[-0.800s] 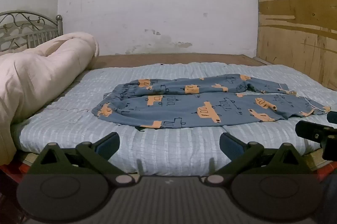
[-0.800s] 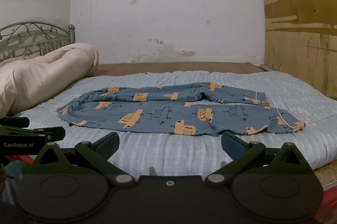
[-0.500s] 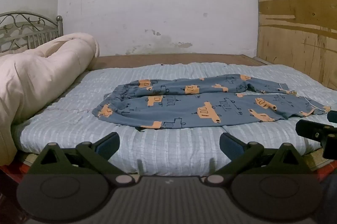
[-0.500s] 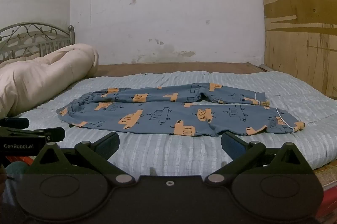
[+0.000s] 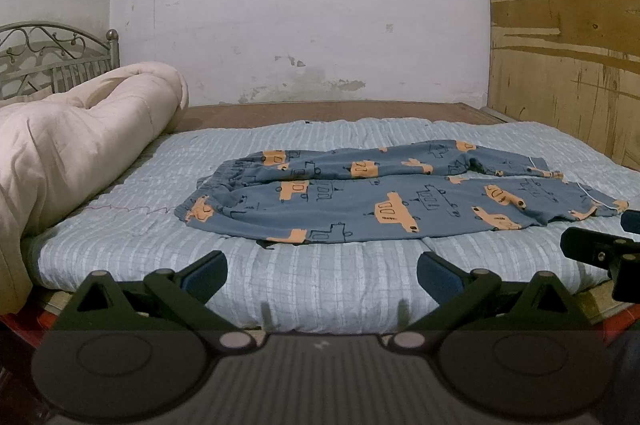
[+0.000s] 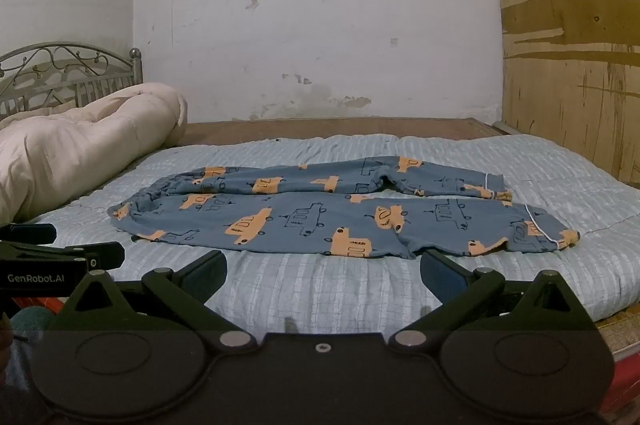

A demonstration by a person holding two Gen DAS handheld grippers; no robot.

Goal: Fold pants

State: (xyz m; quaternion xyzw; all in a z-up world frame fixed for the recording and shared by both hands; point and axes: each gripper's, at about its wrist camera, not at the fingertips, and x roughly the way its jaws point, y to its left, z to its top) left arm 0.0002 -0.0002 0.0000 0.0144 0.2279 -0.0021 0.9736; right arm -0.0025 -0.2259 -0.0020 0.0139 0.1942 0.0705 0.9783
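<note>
Pants (image 5: 384, 201) lie flat beyond both grippers' spread fingers (image 6: 204, 271), untouched.

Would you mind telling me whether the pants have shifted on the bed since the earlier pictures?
No. The pants lie in the same place against the bed's front edge and the rolled quilt, in both views.

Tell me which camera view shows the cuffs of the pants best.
The right wrist view: both cuffs lie well inside the frame, white piping visible. In the left wrist view the cuffs sit near the right edge, the right gripper just before them.
</note>
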